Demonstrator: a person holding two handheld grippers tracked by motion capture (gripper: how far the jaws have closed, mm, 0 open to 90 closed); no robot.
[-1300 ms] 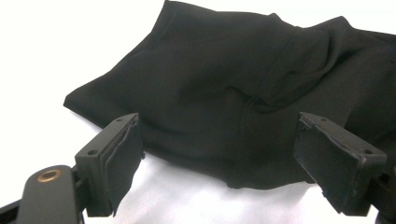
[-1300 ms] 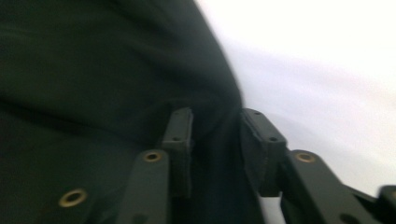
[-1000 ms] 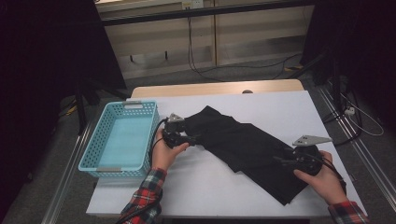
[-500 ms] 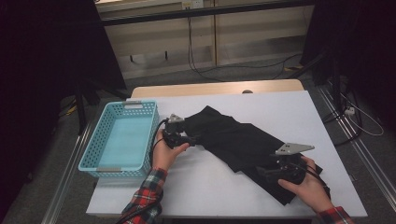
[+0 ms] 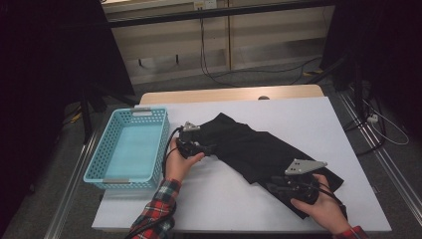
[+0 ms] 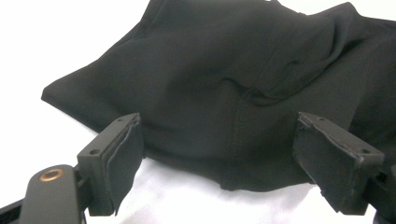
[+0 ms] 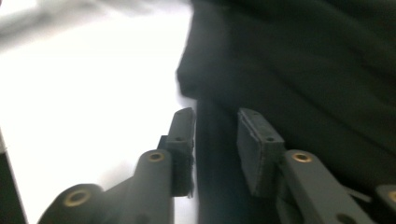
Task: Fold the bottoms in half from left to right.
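Note:
A black garment [image 5: 259, 149] lies spread slantwise on the white table [image 5: 298, 114]. My left gripper [image 5: 211, 148] rests at its upper left end. In the left gripper view this gripper [image 6: 218, 128] is open wide, its pads [image 6: 123, 149] standing either side of a hemmed edge of the cloth [image 6: 224, 93] without pressing it. My right gripper [image 5: 272, 186] is at the garment's lower right end. In the right gripper view its jaws [image 7: 215, 116] have just been closing, and a fold of the dark cloth [image 7: 303, 70] sits in the narrow gap still left between them.
A light blue mesh basket [image 5: 94, 164] stands at the table's left side, with nothing in it. Bare white tabletop lies in front of and behind the garment. Beyond the far edge there are cables on the floor and dark stands.
My right gripper has slid leftward along the garment's lower right end. The left gripper and the garment's left end have stayed put.

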